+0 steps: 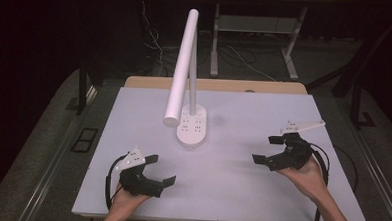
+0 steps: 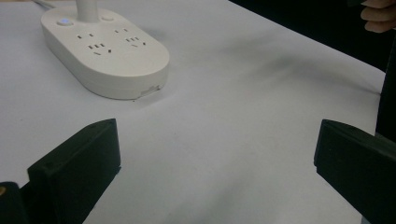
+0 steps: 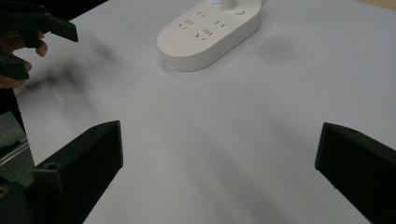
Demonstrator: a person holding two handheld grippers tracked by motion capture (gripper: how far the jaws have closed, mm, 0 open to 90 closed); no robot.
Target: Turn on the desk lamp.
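Note:
A white desk lamp stands on the white table (image 1: pixel 231 182); its oval base (image 1: pixel 192 126) carries several sockets, and its long tube head (image 1: pixel 182 70) leans out toward the front left. The base also shows in the left gripper view (image 2: pixel 105 53) and in the right gripper view (image 3: pixel 210 32). My left gripper (image 1: pixel 160 170) rests at the front left, open, nothing between its jaws. At the right my right gripper (image 1: pixel 268 149) is open too, jaws pointing left toward the base. Both are well apart from the lamp.
The table's wooden far edge (image 1: pixel 215 85) lies behind the lamp. Beyond it, cables (image 1: pixel 154 43) and the metal legs of another table (image 1: pixel 215 46) stand on the dark floor. In the right gripper view the other hand and its gripper (image 3: pixel 28 32) show at top left.

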